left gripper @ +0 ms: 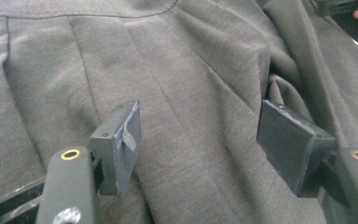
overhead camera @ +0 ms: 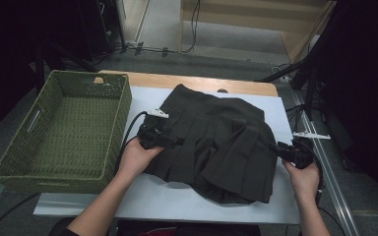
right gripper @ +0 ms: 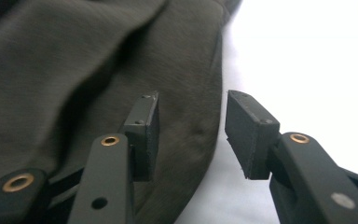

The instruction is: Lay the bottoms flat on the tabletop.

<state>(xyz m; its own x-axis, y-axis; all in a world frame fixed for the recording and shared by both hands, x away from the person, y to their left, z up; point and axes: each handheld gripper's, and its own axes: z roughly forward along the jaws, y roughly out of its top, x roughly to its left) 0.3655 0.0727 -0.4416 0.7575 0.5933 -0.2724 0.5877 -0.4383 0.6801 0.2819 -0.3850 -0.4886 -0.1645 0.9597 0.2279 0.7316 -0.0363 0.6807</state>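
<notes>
A dark pleated skirt (overhead camera: 211, 142) lies rumpled on a white board (overhead camera: 177, 199). My left gripper (overhead camera: 179, 141) rests over the skirt's left side, held by the person's left hand. In the left gripper view the left gripper (left gripper: 200, 140) has its jaws wide apart above the cloth (left gripper: 191, 79), with a fold rising by the right pad (left gripper: 289, 140). My right gripper (overhead camera: 274, 147) sits at the skirt's right edge. In the right gripper view the right gripper (right gripper: 191, 107) stands open, straddling the hem (right gripper: 74, 70), and the pads do not press on the cloth.
A green woven basket (overhead camera: 115, 130), empty, stands at the left of the board, close to the left hand. The wooden table edge (overhead camera: 202, 81) shows behind the board. Dark stands and cables surround the table on the right and at the back.
</notes>
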